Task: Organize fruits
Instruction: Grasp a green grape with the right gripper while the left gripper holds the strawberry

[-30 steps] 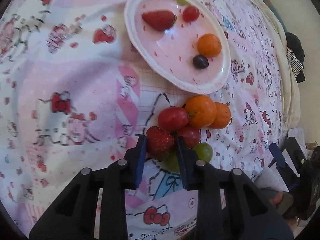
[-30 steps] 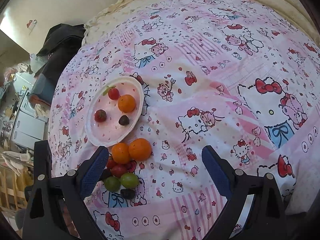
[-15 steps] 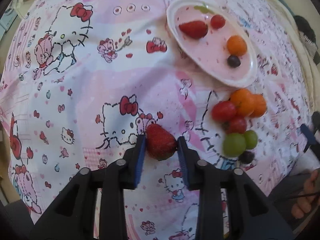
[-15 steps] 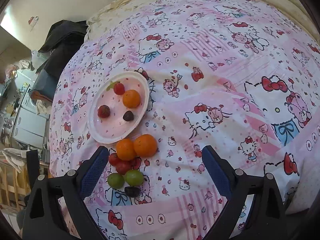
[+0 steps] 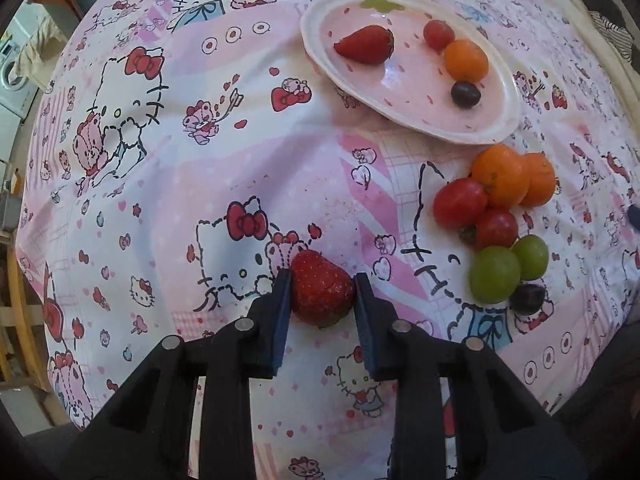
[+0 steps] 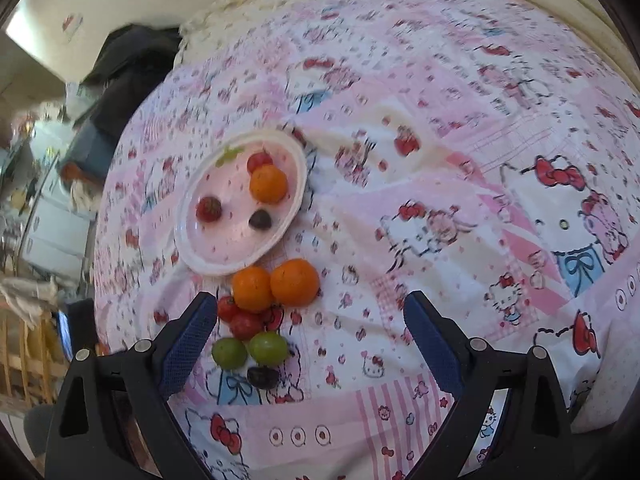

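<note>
My left gripper [image 5: 322,276] is shut on a red strawberry [image 5: 322,288], held above the patterned bedsheet, left of the fruit pile. A white plate [image 5: 496,128] [image 6: 188,256] holds a strawberry [image 5: 366,46], a cherry tomato [image 5: 439,35], an orange [image 5: 466,60] and a dark grape [image 5: 465,94]. The pile below the plate has two oranges [image 5: 500,176], two tomatoes [image 5: 460,202], two green grapes [image 5: 496,274] and a dark grape [image 5: 528,298]. My right gripper [image 6: 310,312] is open and empty, above the pile [image 6: 256,320].
The pink cartoon-print bedsheet [image 5: 200,140] covers the whole bed. Dark clothing [image 6: 128,64] lies at the bed's far edge. White appliances and wooden rails [image 6: 24,344] stand beyond the left edge.
My left gripper lifted the strawberry out of the pile, carried it left, and the plate now looks nearer. My right gripper drifted closer to the fruit pile, still open.
</note>
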`<action>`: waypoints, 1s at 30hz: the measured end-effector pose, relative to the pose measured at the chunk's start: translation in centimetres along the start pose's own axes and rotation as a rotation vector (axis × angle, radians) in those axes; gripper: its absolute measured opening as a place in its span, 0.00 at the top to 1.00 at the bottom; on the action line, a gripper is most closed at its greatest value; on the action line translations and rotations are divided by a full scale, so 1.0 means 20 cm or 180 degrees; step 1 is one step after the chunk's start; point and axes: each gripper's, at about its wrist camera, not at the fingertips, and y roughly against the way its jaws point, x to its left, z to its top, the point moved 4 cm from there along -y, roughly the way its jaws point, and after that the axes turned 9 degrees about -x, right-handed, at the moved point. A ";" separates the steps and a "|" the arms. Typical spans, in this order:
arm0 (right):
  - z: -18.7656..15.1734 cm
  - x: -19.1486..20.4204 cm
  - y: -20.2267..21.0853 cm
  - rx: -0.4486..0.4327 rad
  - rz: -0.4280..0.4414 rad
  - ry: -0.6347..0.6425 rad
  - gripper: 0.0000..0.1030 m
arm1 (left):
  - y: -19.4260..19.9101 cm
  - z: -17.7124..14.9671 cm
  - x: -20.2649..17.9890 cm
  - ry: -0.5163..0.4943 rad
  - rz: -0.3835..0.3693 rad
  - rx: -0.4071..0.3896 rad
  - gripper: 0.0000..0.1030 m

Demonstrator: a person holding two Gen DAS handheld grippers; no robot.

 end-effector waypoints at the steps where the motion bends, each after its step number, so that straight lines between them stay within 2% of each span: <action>1: -0.02 0.02 -0.03 0.0117 0.0043 0.0043 0.08 | 0.01 0.00 0.01 0.0014 -0.0014 -0.0010 0.75; 3: -0.06 0.05 -0.10 0.0320 0.0119 0.0088 0.25 | 0.03 -0.01 0.02 0.0033 -0.0042 -0.0046 0.75; 6: -0.13 0.10 -0.21 0.0677 0.0273 0.0123 0.44 | 0.10 -0.03 0.05 0.0023 -0.0083 -0.0146 0.75; 10: -0.21 0.15 -0.32 0.0870 0.0173 0.0296 0.46 | 0.16 -0.01 0.08 0.0046 -0.0117 -0.0266 0.75; 13: -0.24 0.16 -0.37 0.0919 0.0111 0.0331 0.48 | 0.21 -0.02 0.10 0.0048 -0.0116 -0.0327 0.75; 16: -0.23 0.16 -0.39 0.0917 0.0101 0.0354 0.53 | 0.22 -0.02 0.10 0.0072 -0.0130 -0.0353 0.75; 18: -0.23 0.16 -0.38 0.0922 0.0182 0.0325 0.68 | 0.23 -0.02 0.10 0.0079 -0.0146 -0.0362 0.75; 22: -0.21 0.17 -0.34 0.0831 0.0243 0.0357 0.69 | 0.24 0.00 0.07 0.0035 -0.0138 -0.0421 0.75; 30: -0.13 0.09 -0.18 0.0516 0.0368 0.0071 0.69 | 0.29 0.03 0.06 0.0006 -0.0098 -0.0576 0.75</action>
